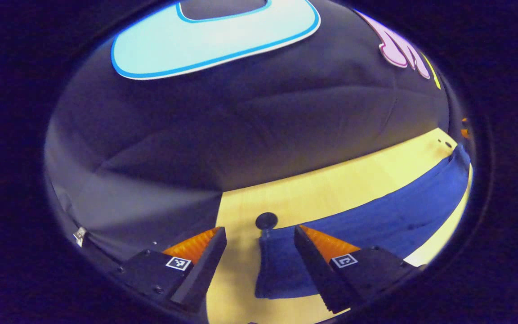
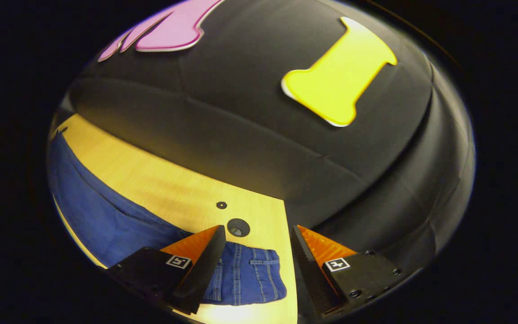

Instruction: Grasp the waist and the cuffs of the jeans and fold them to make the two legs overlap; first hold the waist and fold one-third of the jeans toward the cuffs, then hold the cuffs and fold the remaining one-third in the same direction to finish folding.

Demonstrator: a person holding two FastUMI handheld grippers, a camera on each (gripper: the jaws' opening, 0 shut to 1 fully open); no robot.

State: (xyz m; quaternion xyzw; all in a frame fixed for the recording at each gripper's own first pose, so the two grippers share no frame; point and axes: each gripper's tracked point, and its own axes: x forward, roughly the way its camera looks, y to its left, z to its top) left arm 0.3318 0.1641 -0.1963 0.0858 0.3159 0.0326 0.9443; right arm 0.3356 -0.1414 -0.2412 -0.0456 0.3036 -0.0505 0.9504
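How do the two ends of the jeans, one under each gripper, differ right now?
The end of the jeans below the left gripper is plain, with no stitching; the end below the right gripper shows seams and belt loops, so it looks like the waist. The plain end reaches a dark table hole; the stitched end stops short of one. Both lie flat on the table, ungripped, jaws open.

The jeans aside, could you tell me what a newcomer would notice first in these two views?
Blue jeans lie stretched along a pale wooden table. The open left gripper hangs over the cuff end, and the open right gripper over the stitched waist. A round hole sits just beyond.
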